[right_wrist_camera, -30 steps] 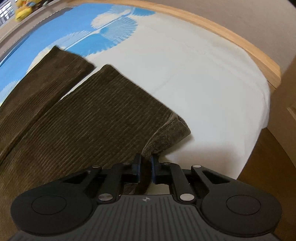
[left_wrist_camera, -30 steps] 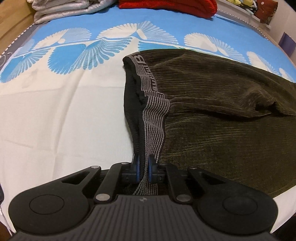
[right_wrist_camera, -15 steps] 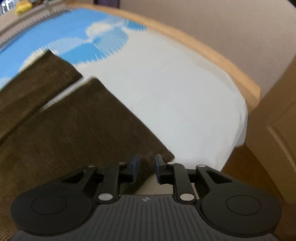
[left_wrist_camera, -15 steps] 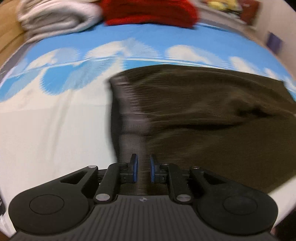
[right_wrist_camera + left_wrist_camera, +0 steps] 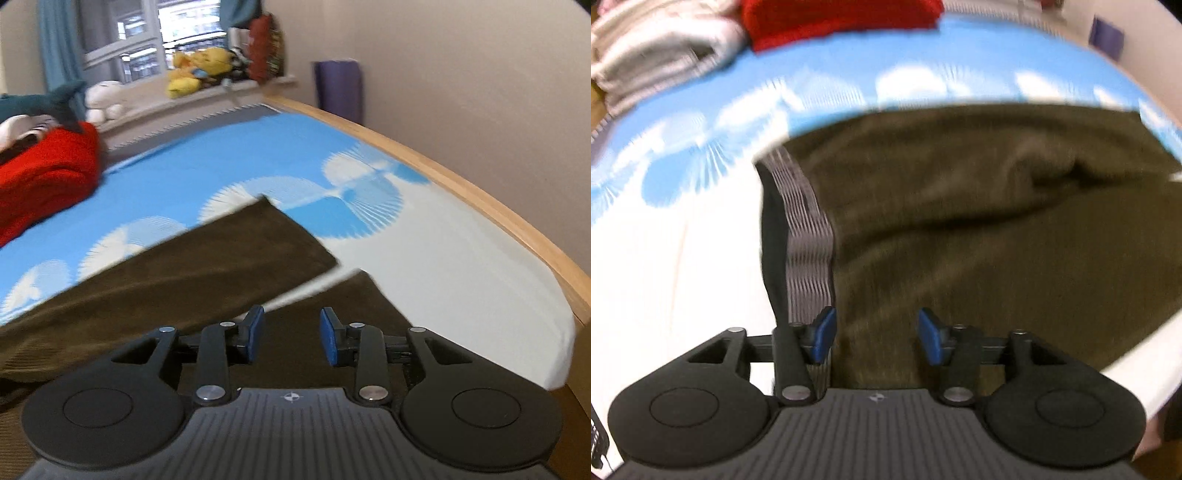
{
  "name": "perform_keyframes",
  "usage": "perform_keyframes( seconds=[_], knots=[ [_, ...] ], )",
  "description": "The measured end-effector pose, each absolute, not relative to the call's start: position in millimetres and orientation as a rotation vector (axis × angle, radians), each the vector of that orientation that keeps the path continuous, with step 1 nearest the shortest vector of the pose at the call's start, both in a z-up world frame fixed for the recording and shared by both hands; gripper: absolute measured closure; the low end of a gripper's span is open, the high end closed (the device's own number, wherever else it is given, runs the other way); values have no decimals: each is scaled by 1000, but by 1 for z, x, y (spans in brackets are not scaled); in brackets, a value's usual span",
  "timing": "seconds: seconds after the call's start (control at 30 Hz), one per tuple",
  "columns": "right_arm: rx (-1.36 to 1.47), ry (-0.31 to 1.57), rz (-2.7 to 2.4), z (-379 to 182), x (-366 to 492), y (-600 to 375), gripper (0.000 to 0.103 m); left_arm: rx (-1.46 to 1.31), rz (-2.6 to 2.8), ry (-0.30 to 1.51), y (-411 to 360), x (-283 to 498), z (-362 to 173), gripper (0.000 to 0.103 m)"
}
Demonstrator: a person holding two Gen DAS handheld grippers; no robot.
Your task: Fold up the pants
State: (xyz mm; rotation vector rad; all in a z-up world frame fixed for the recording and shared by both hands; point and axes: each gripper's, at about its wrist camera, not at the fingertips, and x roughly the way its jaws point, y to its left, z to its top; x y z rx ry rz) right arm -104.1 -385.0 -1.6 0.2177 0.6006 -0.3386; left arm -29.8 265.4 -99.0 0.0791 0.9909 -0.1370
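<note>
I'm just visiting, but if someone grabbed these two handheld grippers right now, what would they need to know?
Left gripper: open, jaws have just been opening, above the pants' waistband, gripping nothing.
Right gripper: open, jaws just opened too, over the leg ends, nothing held.
Pants: olive corduroy, flat on the bed, the two legs spread apart at the cuffs.
Done: pants laid out and let go.
Left: every fold, apparently starting with one leg over the other.

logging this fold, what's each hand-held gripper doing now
left hand-held gripper: jaws just opened, off the pants
right hand-held gripper: jaws just opened, holding nothing
</note>
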Motion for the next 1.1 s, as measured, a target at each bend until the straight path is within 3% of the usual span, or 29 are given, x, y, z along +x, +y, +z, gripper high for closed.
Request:
perform_keyframes(
  seconds=[0.17, 0.43, 0.5, 0.53, 0.57, 0.6, 0.67, 0.9, 1.1],
  knots=[
    [154, 522, -162, 27, -100, -329, 60, 88, -63, 856, 261, -27, -81, 46],
    [88, 578, -117, 6, -72, -286, 59, -4, -33, 800, 257, -20, -58, 46],
    [113, 581, -129, 4, -63, -286, 59, -26, -53, 786, 256, -17, -52, 54],
    [120, 594, -139, 1, -59, -285, 59, -43, -63, 787, 255, -13, -49, 73],
    [125, 603, -149, -1, -58, -284, 64, -60, -67, 793, 254, -10, -47, 83],
    [132, 609, -158, -1, -58, -282, 78, -79, -72, 800, 252, -5, -46, 96],
    [155, 612, -170, -2, -52, -283, 97, -82, -87, 822, 245, 12, -44, 102],
    [136, 663, -150, -9, -43, -283, 99, -103, -69, 773, 241, 103, -37, 102],
    [97, 670, -122, -10, -36, -282, 98, -34, -64, 806, 247, 180, -86, 99]
  ],
)
